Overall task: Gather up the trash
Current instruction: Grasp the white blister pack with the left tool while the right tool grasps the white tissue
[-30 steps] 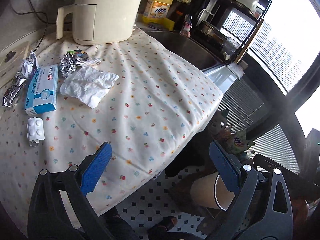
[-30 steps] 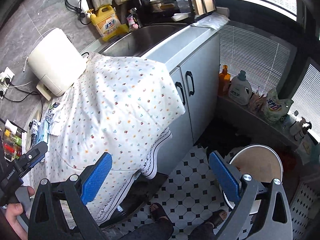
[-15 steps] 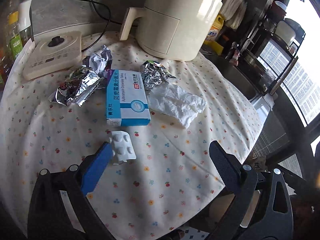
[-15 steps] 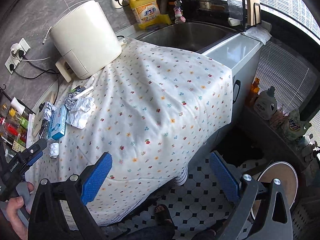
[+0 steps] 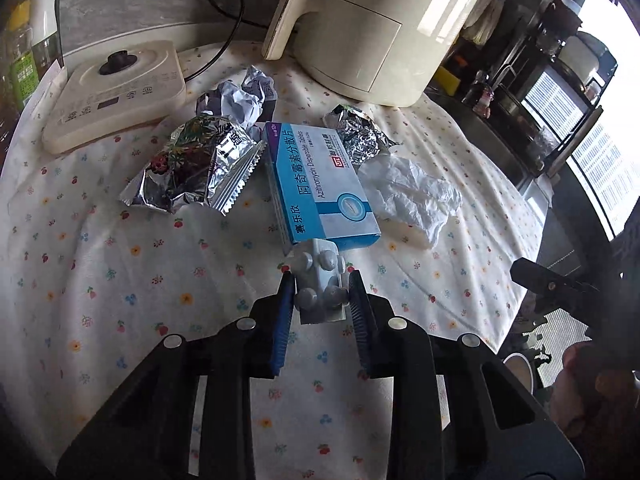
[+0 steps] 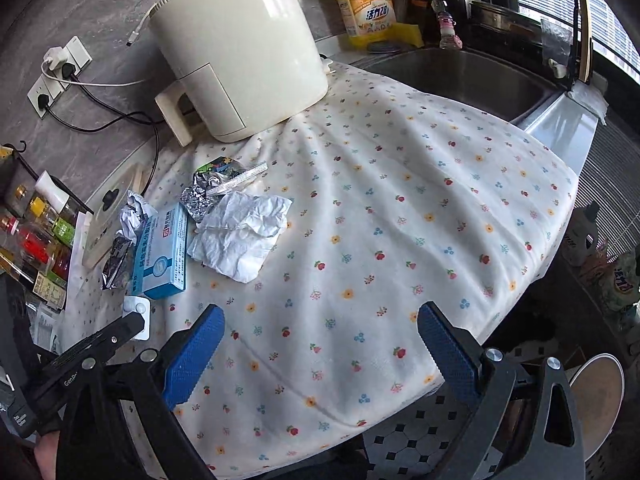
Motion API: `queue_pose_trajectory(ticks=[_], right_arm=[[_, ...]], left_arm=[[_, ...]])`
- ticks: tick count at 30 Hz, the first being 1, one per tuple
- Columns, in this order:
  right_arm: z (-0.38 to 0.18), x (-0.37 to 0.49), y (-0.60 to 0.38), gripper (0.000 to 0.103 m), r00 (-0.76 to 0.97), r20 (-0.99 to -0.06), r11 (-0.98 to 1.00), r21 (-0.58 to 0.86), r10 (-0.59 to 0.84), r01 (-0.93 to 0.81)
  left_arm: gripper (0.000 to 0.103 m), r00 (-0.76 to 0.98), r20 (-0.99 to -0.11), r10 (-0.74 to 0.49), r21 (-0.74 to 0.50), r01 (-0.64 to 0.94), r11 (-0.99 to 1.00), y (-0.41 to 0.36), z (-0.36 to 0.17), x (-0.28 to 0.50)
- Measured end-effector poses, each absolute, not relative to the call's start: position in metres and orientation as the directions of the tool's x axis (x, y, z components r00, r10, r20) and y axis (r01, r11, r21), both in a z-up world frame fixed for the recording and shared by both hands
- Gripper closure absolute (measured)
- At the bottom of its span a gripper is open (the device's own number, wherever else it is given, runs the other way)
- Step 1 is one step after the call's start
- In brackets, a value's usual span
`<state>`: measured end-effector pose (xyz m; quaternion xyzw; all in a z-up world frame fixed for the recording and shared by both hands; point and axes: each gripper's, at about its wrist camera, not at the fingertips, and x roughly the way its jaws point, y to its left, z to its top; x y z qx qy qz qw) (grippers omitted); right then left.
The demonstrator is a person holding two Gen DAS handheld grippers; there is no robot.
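My left gripper [image 5: 320, 280] is shut on a white pill blister pack [image 5: 320, 282], which rests on the flowered cloth. Just beyond it lies a blue medicine box [image 5: 320, 184], a crumpled white tissue [image 5: 412, 196], a foil ball [image 5: 358, 138], a foil snack wrapper [image 5: 192, 164] and crumpled paper [image 5: 240, 100]. My right gripper [image 6: 316, 340] is open and empty above the cloth's front edge. In the right wrist view the tissue [image 6: 240, 232], the box [image 6: 164, 252] and the blister pack [image 6: 138, 316] lie to the left.
A cream air fryer [image 5: 380, 28] and a flat cream appliance [image 5: 116, 88] stand at the back. A steel sink [image 6: 472, 76] lies right of the cloth. A round bin [image 6: 596, 396] stands on the tiled floor at the lower right. Bottles [image 6: 40, 236] line the left.
My left gripper swung from the table edge to the trash pile and closed on the blister pack. My right gripper rose from the floor view to over the table, still open.
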<state>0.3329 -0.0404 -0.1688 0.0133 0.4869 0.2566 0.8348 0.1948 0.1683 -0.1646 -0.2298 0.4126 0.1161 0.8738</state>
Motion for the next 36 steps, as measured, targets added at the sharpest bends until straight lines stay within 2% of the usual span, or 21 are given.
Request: queue_pose_trajectory(ticks=[3, 14, 16, 17, 18, 19, 21, 28, 36], right_arm=[[-0.172, 0.334, -0.017, 0.015, 0.368, -0.813, 0.853, 0.271, 0.451, -0.447], [-0.186, 0.353, 0.046, 0.021, 0.354, -0.829, 0.829, 0.211, 0.433, -0.518], [-0.191, 0.359, 0.049, 0.042, 0.317, -0.838, 0.816, 0.232, 0.443, -0.529], [-0.195, 0.362, 0.051, 0.068, 0.282, -0.848, 0.807, 0.249, 0.449, -0.536], [-0.198, 0.362, 0.052, 0.088, 0.253, -0.855, 0.798, 0.261, 0.452, -0.543], [-0.197, 0.361, 0.051, 0.089, 0.252, -0.856, 0.795, 0.258, 0.451, -0.549], [-0.194, 0.356, 0.044, 0.099, 0.269, -0.848, 0.791, 0.250, 0.457, -0.558], [-0.183, 0.338, -0.005, 0.100, 0.264, -0.822, 0.782, 0.306, 0.505, -0.544], [-0.171, 0.320, -0.084, 0.100, 0.304, -0.815, 0.812, 0.306, 0.493, -0.498]], left_arm=[[0.075, 0.643, -0.765, 0.029, -0.316, -0.415, 0.853, 0.180, -0.163, 0.184], [0.075, 0.624, -0.774, 0.106, -0.332, -0.543, 0.771, 0.229, -0.171, 0.143], [0.075, 0.624, -0.773, 0.114, -0.334, -0.554, 0.763, 0.232, -0.171, 0.138], [0.075, 0.625, -0.772, 0.118, -0.334, -0.556, 0.761, 0.232, -0.170, 0.136], [0.075, 0.626, -0.770, 0.121, -0.332, -0.556, 0.762, 0.231, -0.169, 0.135], [0.075, 0.628, -0.769, 0.122, -0.331, -0.554, 0.764, 0.230, -0.168, 0.135], [0.075, 0.631, -0.766, 0.119, -0.330, -0.546, 0.770, 0.226, -0.168, 0.135], [0.075, 0.649, -0.756, 0.084, -0.332, -0.491, 0.805, 0.191, -0.166, 0.151], [0.075, 0.662, -0.750, 0.014, -0.339, -0.402, 0.851, 0.129, -0.158, 0.180]])
